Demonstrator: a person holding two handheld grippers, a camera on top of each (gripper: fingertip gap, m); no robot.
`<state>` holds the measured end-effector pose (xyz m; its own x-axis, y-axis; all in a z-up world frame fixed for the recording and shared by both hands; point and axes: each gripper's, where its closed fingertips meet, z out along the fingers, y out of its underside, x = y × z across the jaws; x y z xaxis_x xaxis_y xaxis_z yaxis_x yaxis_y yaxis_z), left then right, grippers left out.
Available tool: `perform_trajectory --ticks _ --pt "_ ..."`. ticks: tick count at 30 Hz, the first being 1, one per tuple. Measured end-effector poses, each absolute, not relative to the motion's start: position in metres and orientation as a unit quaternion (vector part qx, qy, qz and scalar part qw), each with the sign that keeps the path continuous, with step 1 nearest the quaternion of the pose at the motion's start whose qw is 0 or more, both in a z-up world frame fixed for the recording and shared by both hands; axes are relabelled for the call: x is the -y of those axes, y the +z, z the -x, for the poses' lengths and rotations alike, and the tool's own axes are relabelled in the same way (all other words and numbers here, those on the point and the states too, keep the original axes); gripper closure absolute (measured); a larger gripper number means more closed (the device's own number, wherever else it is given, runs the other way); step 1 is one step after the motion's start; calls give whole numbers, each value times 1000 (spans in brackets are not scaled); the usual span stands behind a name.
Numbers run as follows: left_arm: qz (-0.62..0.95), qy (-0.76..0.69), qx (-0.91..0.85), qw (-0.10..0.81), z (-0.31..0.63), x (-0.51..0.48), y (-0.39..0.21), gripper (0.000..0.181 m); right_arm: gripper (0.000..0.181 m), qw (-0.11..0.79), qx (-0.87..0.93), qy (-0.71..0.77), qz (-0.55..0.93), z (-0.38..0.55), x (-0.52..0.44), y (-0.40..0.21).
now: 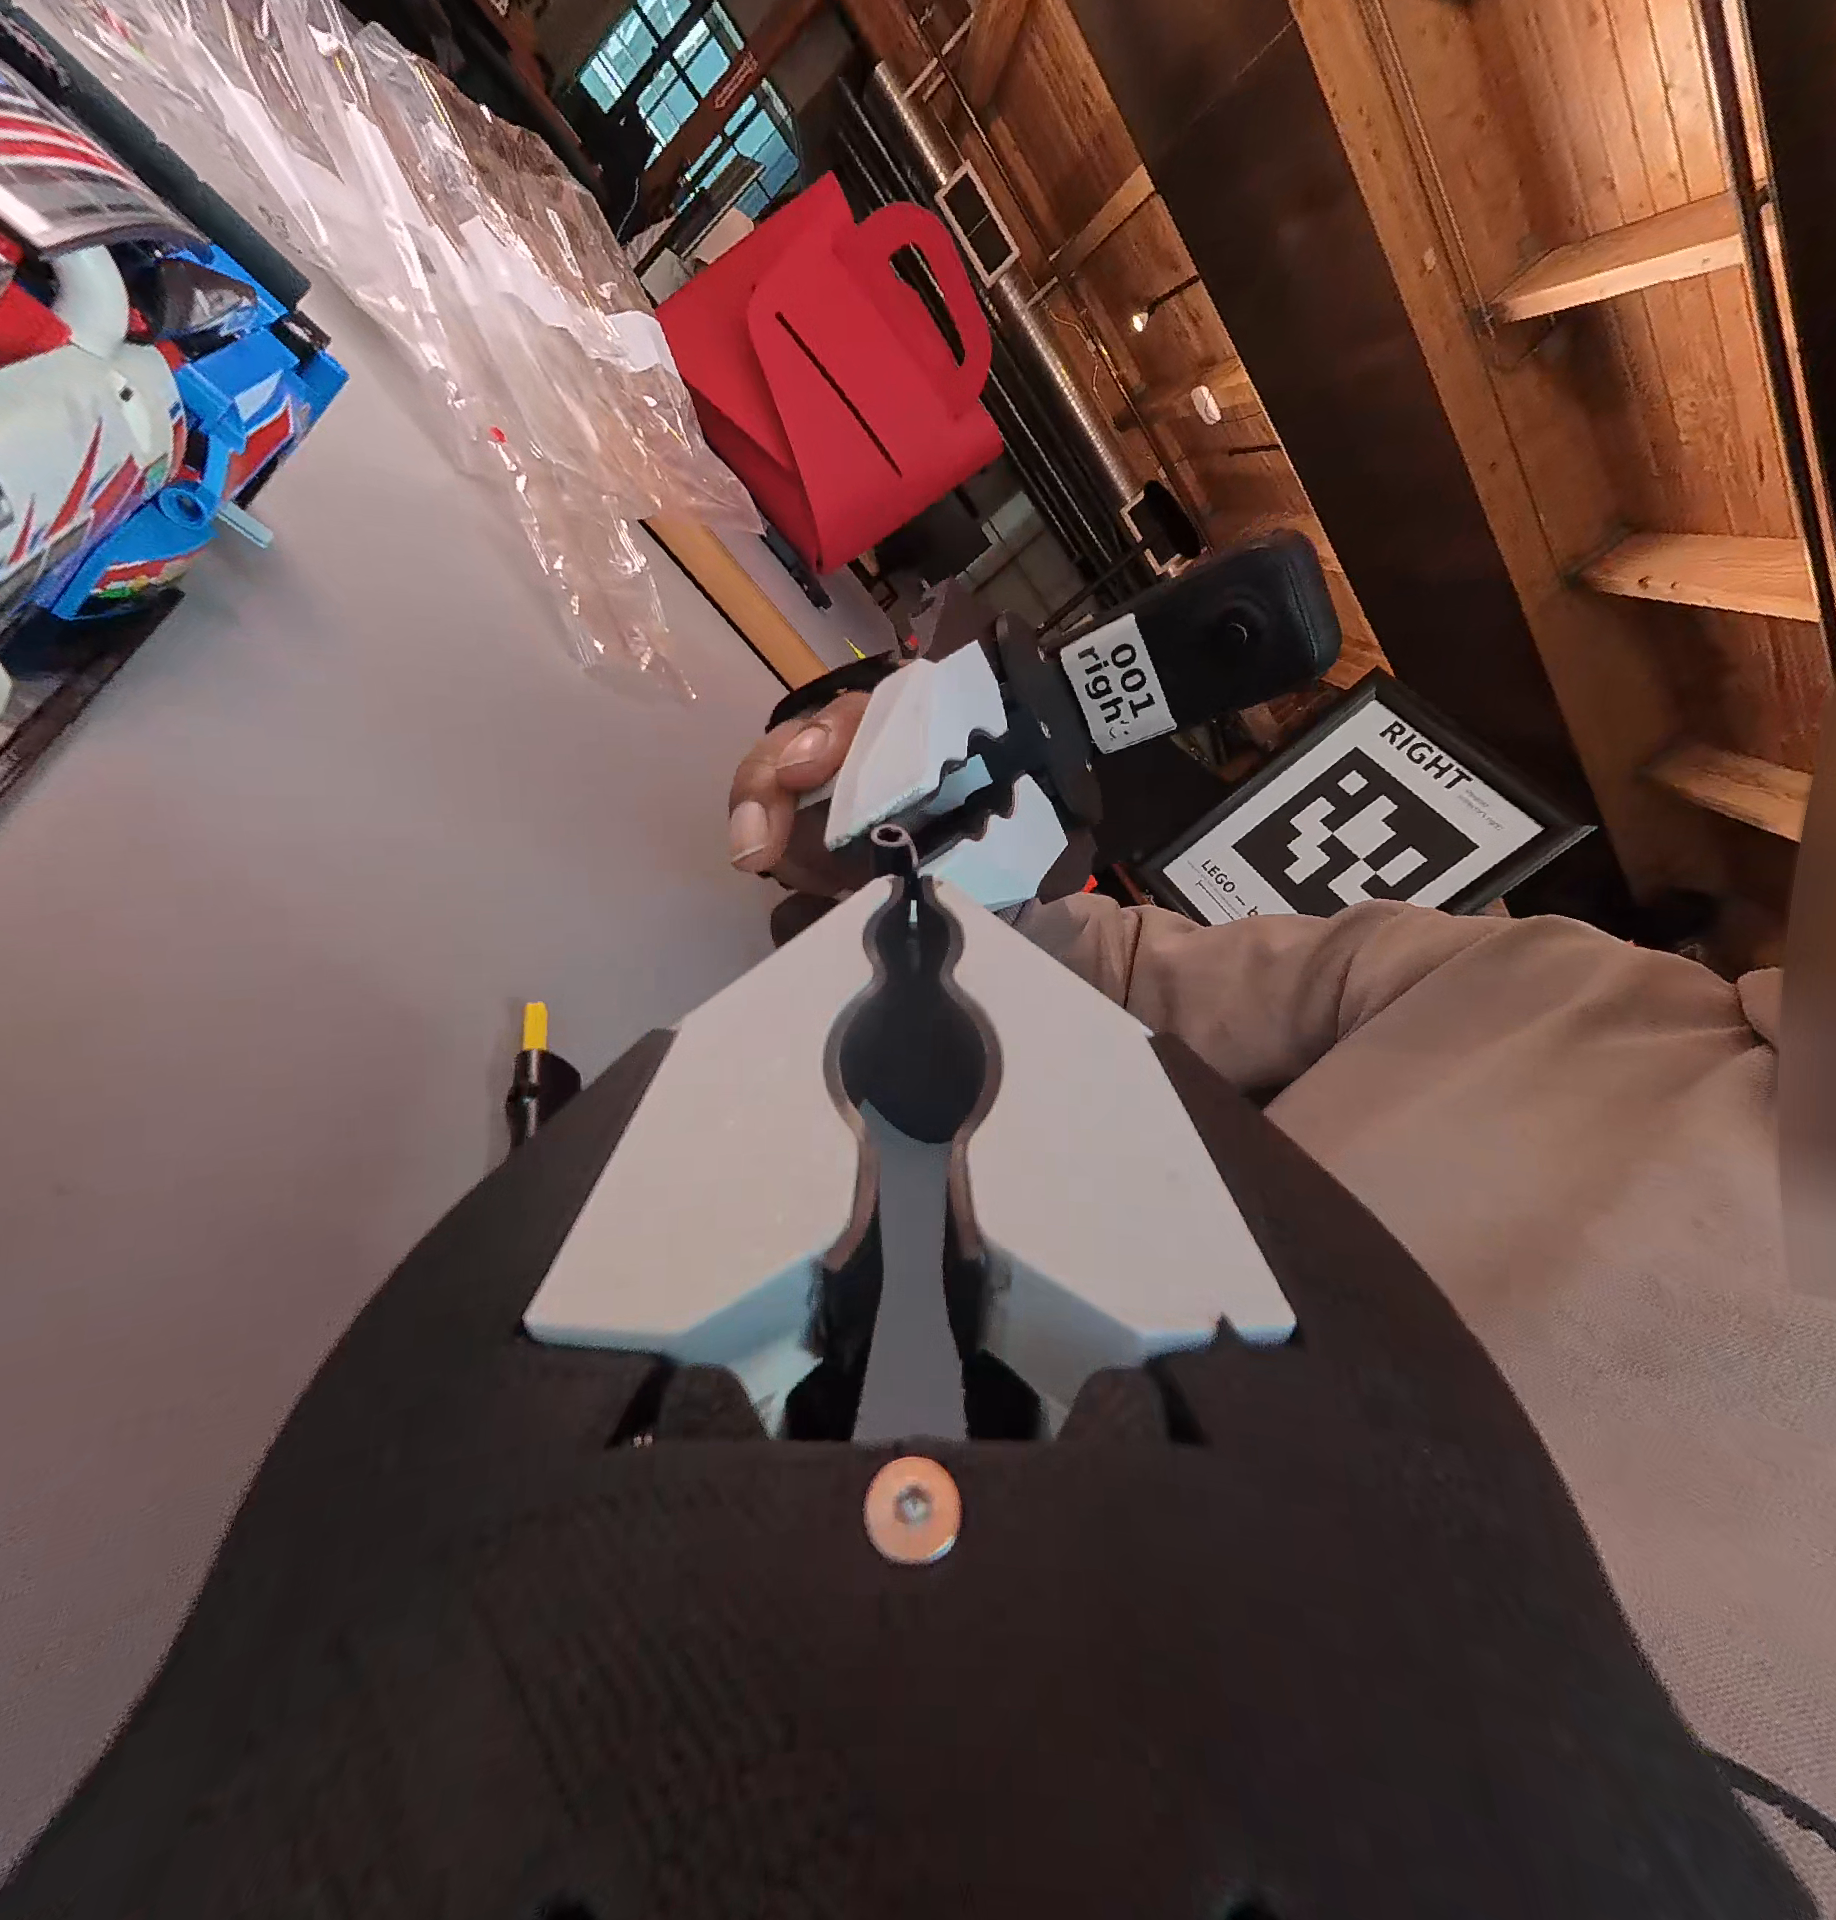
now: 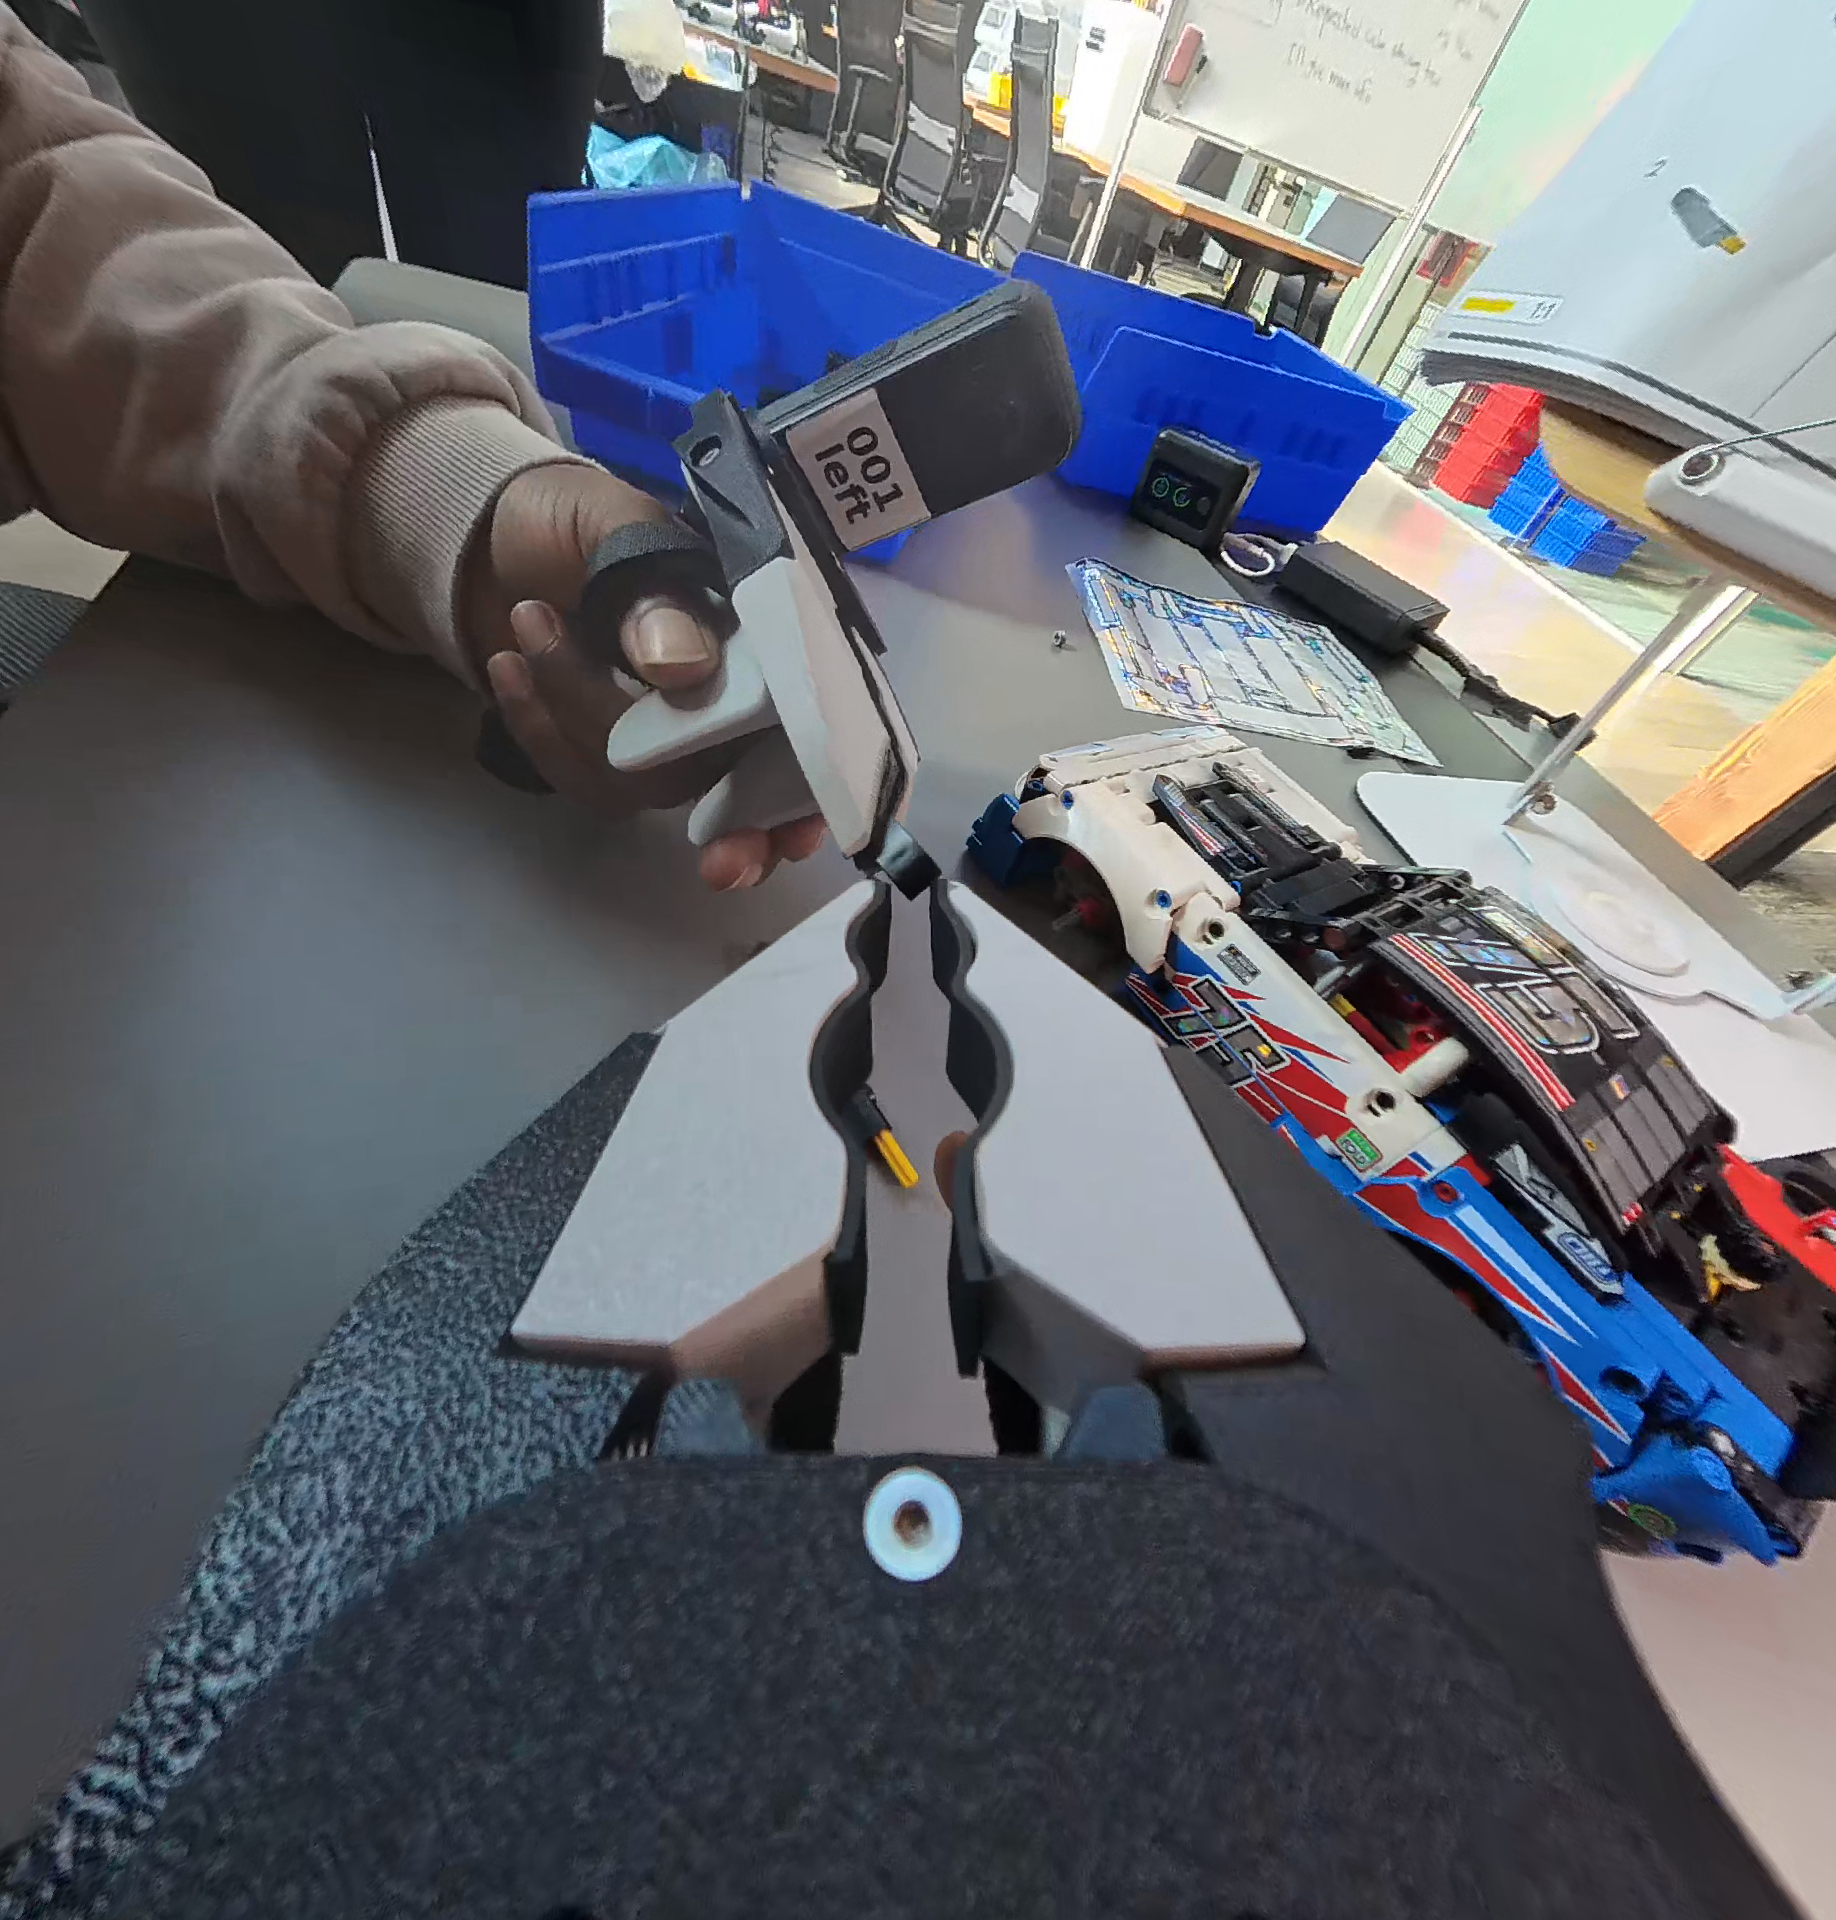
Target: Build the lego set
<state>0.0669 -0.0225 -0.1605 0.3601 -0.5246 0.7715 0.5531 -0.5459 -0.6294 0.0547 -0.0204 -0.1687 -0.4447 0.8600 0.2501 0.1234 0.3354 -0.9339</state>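
Observation:
My left gripper [image 1: 909, 891] is shut on a small black Lego piece [image 1: 890, 844] that sticks out past its tips. My right gripper [image 2: 906, 891] is held narrowly open, its tips right at that black piece [image 2: 912, 862]; I cannot tell whether they touch. The two grippers meet tip to tip above the grey table [image 1: 322, 831]. A short black pin with a yellow end [image 1: 533, 1039] lies on the table below; it shows between the right fingers in the right wrist view [image 2: 890, 1151]. The blue, white and red Lego car [image 2: 1413, 1091] stands to the right.
Blue bins [image 2: 685, 301] stand at the back, with a sticker sheet [image 2: 1236, 665] and a black power brick [image 2: 1350, 592] beside them. A booklet on a white stand [image 2: 1662, 904] sits behind the car. Clear plastic bags [image 1: 498, 312] and a red bag [image 1: 852, 374] lie at the table's edge. The grippers are tip to tip, or close to it.

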Motion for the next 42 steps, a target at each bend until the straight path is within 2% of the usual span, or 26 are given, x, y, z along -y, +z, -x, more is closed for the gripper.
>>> perform_trajectory --ticks 9,15,19,23,28,30,33,37,42 --pt "703 -556 7 444 -70 26 -174 181 181 417 753 415 296 -59 23 -174" --pt "748 -488 -49 448 -74 30 -185 181 181 399 793 380 262 -61 33 -183" --pt "765 -437 -86 465 -75 30 -189 181 181 379 779 409 288 -58 34 -183" --pt "760 -456 -43 460 -66 26 -190 181 181 375 766 419 311 -60 25 -183" --pt "796 -365 -72 477 -41 21 -199 181 178 363 751 430 345 -65 9 -182" --pt "814 -277 -102 500 -22 19 -202 172 177 372 744 415 369 -64 -5 -186" --pt "821 -137 -113 543 13 13 -196 158 171 386 717 389 430 -60 -30 -193" --pt "804 -22 -50 592 56 15 -176 138 152 413 649 392 505 -56 -53 -180" --pt "804 68 34 589 83 34 -173 122 116 423 571 391 584 -66 -60 -169"
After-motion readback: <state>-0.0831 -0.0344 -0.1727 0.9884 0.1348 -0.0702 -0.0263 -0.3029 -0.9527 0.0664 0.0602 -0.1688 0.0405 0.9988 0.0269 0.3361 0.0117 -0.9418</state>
